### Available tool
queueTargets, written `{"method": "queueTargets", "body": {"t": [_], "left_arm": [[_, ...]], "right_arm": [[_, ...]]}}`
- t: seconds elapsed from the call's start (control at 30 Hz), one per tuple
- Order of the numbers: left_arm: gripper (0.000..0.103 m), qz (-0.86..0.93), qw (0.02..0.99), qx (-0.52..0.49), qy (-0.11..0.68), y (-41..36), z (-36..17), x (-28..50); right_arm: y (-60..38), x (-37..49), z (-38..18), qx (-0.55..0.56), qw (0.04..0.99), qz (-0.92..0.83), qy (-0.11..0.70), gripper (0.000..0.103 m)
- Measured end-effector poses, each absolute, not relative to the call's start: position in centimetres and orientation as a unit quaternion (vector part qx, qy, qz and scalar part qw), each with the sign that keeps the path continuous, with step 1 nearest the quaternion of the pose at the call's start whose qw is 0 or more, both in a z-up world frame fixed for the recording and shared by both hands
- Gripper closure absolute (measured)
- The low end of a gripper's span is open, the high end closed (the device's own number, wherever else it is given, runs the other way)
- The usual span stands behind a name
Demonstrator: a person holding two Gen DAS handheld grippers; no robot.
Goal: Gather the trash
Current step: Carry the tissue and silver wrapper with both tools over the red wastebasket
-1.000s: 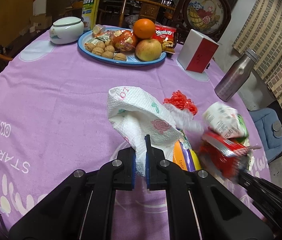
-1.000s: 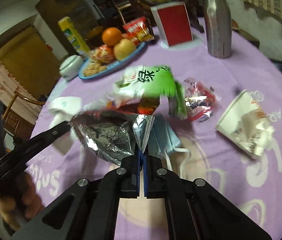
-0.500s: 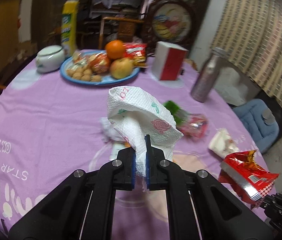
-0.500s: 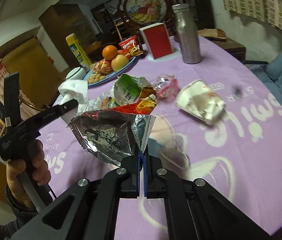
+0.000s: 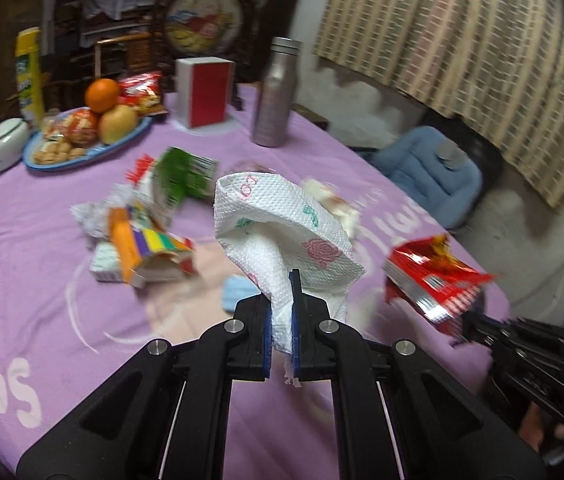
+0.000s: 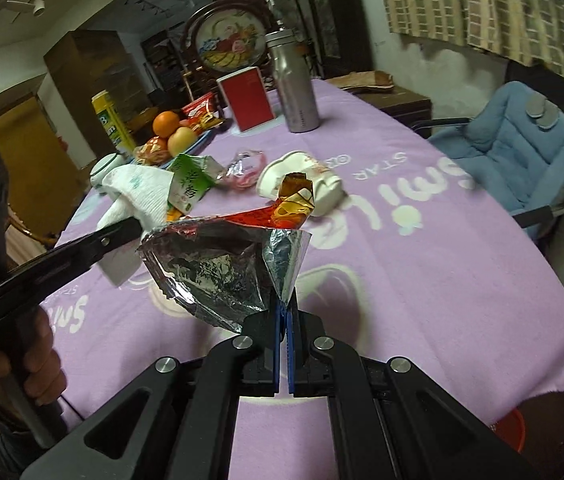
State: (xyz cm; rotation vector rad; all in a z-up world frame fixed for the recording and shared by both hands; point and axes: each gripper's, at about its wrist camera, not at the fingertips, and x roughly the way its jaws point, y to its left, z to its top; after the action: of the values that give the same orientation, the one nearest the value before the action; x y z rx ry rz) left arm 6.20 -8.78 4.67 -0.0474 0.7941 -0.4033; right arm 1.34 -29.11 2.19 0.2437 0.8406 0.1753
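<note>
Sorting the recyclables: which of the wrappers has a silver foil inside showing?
The torn red snack bag clamped in the right gripper; its open silver lining faces the camera, unlike the green packet.

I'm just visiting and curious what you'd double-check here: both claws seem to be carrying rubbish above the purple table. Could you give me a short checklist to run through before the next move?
1. Left claw shut on the paper towel: ok, the towel is pinched between the pads.
2. Right claw shut on the foil snack bag: ok, held by one corner.
3. Both loads lifted off the tablecloth: ok.
4. Bin in view to drop them into: cannot tell; only a red rim shows below the table edge.
5. All trash collected: not ok; a crushed paper cup, a green packet and an orange carton remain.
6. Metal bottle standing clear of both claws: ok.
</note>
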Motion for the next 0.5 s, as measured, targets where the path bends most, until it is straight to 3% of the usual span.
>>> {"method": "queueTargets", "body": {"t": [0.5], "left_arm": [[0.095, -0.297, 0.869, -0.026, 0.395, -11.7, 4.3, 1.9]], "right_arm": [[-33.3, -3.3, 1.6, 0.117, 0.916, 0.044, 0.382, 0.100]]}}
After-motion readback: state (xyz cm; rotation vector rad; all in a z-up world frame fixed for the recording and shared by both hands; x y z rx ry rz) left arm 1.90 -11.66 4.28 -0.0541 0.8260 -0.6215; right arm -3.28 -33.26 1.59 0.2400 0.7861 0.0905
